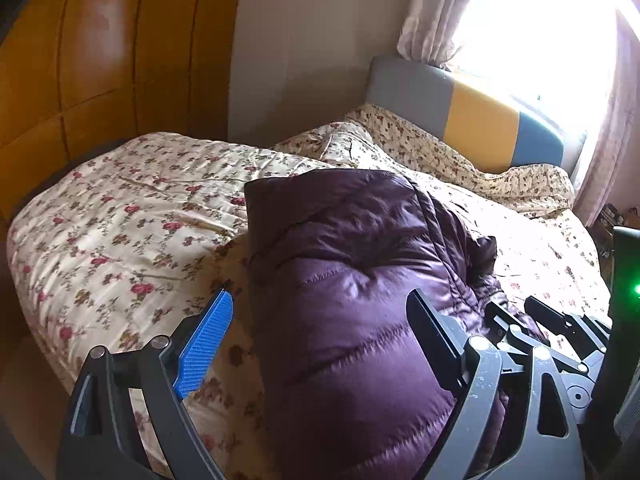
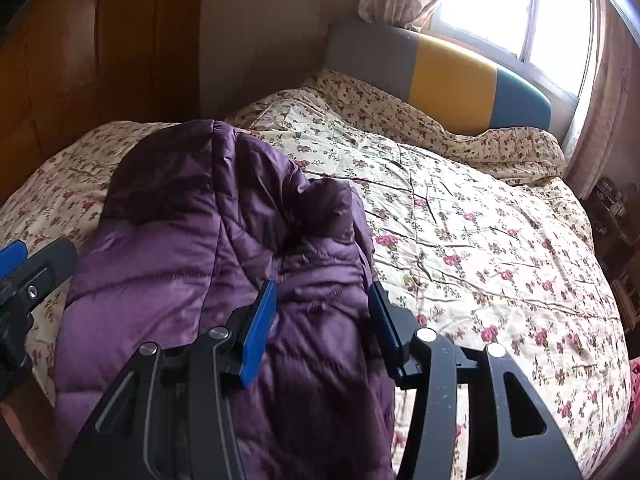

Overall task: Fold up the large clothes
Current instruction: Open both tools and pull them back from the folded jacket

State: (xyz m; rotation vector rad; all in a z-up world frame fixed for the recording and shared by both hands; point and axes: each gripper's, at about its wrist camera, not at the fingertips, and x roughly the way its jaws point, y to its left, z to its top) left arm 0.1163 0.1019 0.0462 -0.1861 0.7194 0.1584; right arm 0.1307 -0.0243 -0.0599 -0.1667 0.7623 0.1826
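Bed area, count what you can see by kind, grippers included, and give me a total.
Purple puffer jacket: 1
Floral quilt: 1
Headboard: 1
Grippers: 2, left gripper and right gripper, both open above the jacket
Window: 1
Total: 6

Sunlit bedroom [image 2: 516, 12], perhaps wooden wardrobe [image 1: 100, 60]

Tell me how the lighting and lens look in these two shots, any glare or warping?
Left wrist view: the window is blown out to white, washing over the pale curtain; the shiny purple quilted jacket shows soft highlights. Right wrist view: the window panes are bright but readable. Both views: fisheye bends the orange wooden wardrobe and darkens the corners.
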